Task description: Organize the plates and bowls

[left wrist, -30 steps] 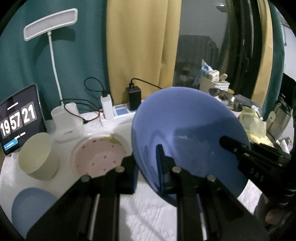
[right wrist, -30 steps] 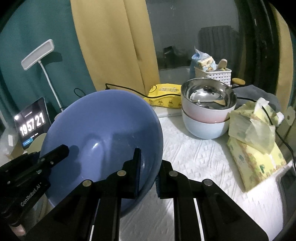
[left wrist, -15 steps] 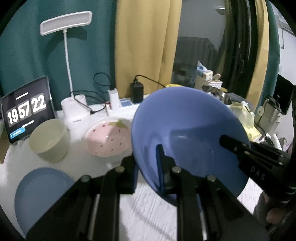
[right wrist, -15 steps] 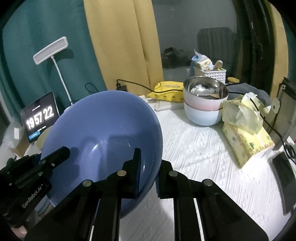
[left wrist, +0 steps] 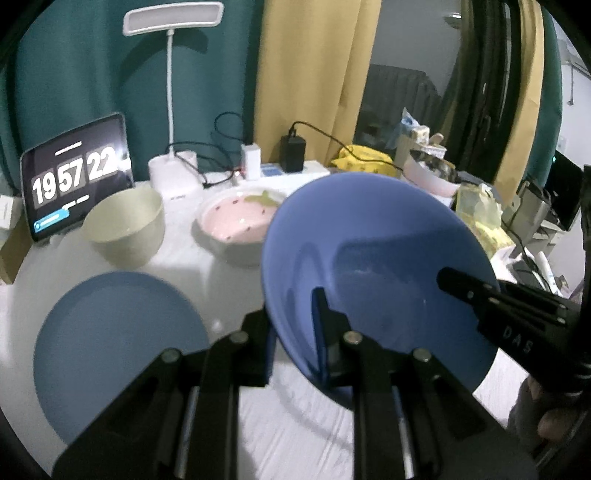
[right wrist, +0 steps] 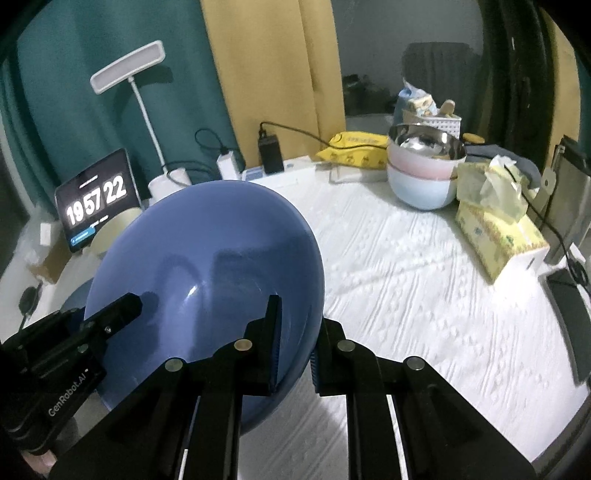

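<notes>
The large blue bowl (left wrist: 373, 258) hangs tilted above the white tablecloth (right wrist: 424, 280), its rim pinched on opposite sides by the left gripper (left wrist: 295, 332) and the right gripper (right wrist: 295, 339), both clamped on it. Below its left side lie a flat blue plate (left wrist: 114, 347), a cream bowl (left wrist: 123, 225) and a pink strawberry dish (left wrist: 236, 221).

Home, prob a bedroom/living corner: teal + mustard curtains (right wrist: 258, 66) at dark window, white-clothed table (right wrist: 424, 280) w/ desk lamp (left wrist: 171, 22), tablet clock (left wrist: 75, 173), chargers on power strip (left wrist: 284, 171), tissue box (right wrist: 498, 236), stacked bowls (right wrist: 424, 170)
</notes>
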{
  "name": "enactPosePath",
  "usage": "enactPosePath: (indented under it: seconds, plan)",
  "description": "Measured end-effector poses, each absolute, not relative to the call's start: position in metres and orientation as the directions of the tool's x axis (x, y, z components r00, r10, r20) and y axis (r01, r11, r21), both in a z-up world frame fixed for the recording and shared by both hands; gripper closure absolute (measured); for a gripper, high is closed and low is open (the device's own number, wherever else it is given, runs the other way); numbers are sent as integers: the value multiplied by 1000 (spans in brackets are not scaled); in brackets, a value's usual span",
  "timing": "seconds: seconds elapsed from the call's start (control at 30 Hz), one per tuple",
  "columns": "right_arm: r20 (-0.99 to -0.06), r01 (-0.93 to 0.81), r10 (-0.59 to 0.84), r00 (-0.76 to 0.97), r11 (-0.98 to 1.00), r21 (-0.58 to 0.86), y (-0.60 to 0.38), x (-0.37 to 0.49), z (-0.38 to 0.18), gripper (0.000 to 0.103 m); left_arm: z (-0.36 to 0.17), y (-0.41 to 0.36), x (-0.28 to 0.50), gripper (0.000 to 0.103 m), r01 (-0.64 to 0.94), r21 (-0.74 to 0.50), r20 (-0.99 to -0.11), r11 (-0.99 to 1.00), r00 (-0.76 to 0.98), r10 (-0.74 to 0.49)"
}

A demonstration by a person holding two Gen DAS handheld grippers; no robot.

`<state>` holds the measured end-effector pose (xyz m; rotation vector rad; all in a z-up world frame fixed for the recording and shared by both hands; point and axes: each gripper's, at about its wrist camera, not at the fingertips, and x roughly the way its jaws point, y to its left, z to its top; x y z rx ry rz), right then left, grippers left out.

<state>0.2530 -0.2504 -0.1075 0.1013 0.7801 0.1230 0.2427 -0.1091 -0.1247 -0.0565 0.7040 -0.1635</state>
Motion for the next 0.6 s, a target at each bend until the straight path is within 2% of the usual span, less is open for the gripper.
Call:
enactPosePath:
  seconds: [0.37,0.5,0.6]
  plan:
    - [-741,-97,174,649,984,146,-229,238,-121,83,-139,-88,221,85,98,-117,-684,988,714,-151]
    - [-758,-94,182,626,983,158,-226,235,-125,77,-142,-87,217,85,99,-119,-696,988,701,-154]
    - [-767,-89,181,615,983,161,-227,234,-128,76,-145,-88,216,85,105,-119,-708,987,688,-158]
